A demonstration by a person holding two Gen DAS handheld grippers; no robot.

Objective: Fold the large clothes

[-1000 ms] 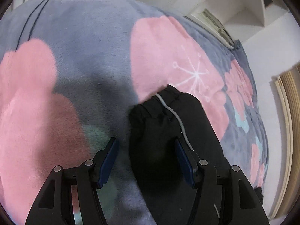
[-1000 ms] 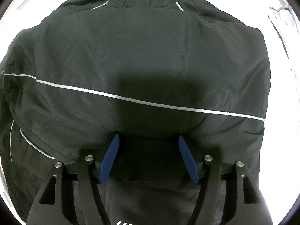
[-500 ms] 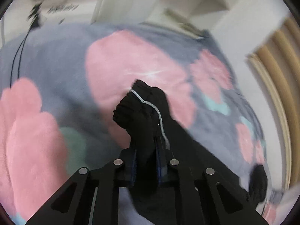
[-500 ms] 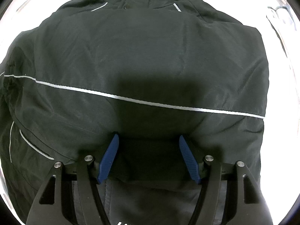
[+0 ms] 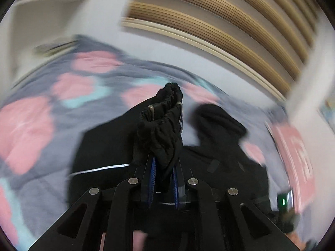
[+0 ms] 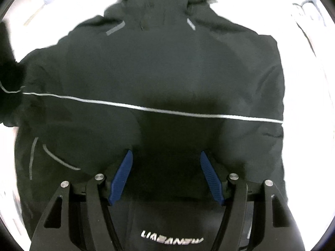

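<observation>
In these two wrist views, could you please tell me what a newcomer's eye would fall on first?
Most striking is the black jacket, spread flat and filling nearly the whole right wrist view, with a thin pale stripe across its middle and the right gripper open just above it. In the blurred left wrist view, the left gripper is shut on a bunched black cuff, lifted over a grey blanket with pink blossoms.

Jacket (image 6: 167, 67) flat on blanket (image 5: 41, 115) w/ hood far end, cuff (image 5: 165, 117) up betw. left tongs (image 5: 163, 165).
</observation>
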